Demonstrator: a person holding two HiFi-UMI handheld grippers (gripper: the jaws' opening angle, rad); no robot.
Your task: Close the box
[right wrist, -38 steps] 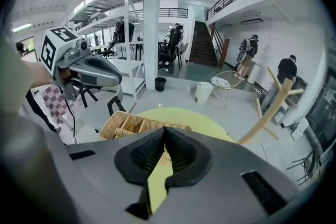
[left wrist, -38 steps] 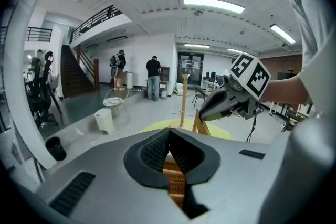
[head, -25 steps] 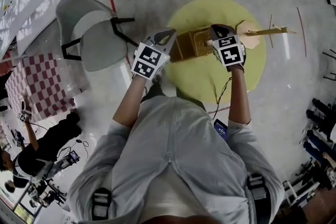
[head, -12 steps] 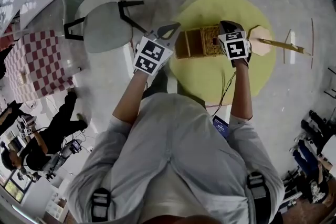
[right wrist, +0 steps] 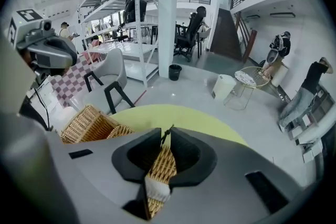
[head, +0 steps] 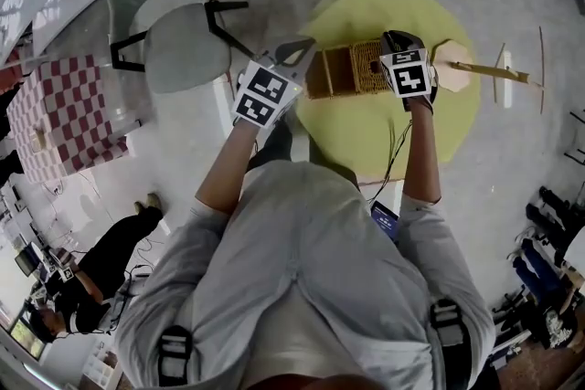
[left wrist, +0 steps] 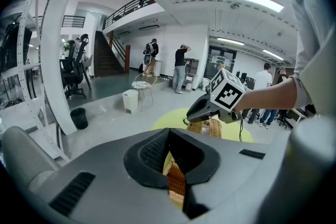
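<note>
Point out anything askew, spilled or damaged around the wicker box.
Nothing spilled or damaged. The wicker box on the yellow table is just open, with the left gripper and right gripper each shut on one of its flaps.

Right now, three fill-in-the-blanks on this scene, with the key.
1. The wicker box sits on a round ___ table.
2. The left gripper and right gripper are both shut on the ___.
3. The grey chair stands to the person's ___.
Missing words: yellow; box; left.
</note>
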